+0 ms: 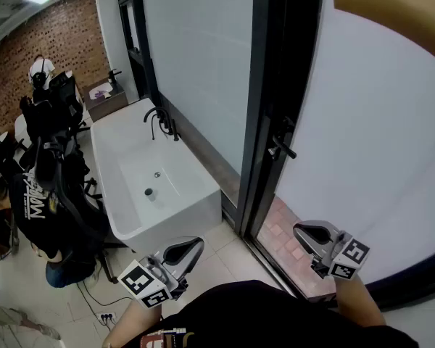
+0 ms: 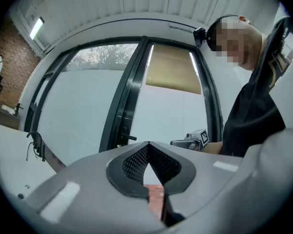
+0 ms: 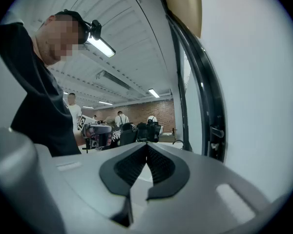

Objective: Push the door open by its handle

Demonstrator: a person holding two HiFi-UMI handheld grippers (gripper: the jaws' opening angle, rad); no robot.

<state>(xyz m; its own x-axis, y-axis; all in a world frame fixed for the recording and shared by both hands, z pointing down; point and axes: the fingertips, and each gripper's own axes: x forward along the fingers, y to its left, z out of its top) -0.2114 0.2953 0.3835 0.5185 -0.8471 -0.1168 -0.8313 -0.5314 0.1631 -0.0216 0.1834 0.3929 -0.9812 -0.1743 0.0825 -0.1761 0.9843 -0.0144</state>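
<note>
The door handle (image 1: 282,146) sat just right of centre in the head view. It was a short dark lever on the black edge of the frosted door (image 1: 362,143), and nothing touched it. Your right gripper (image 1: 302,231) hovered below it at the lower right, well apart from the lever. Its jaws were pressed together on nothing, probably so the closed tip could act as a blunt pusher. Your left gripper (image 1: 194,246), at lower centre, also had its jaws closed and empty, and you held it low beside you, likely to keep it clear. Left of the door stood a white bathtub (image 1: 181,220).
</note>
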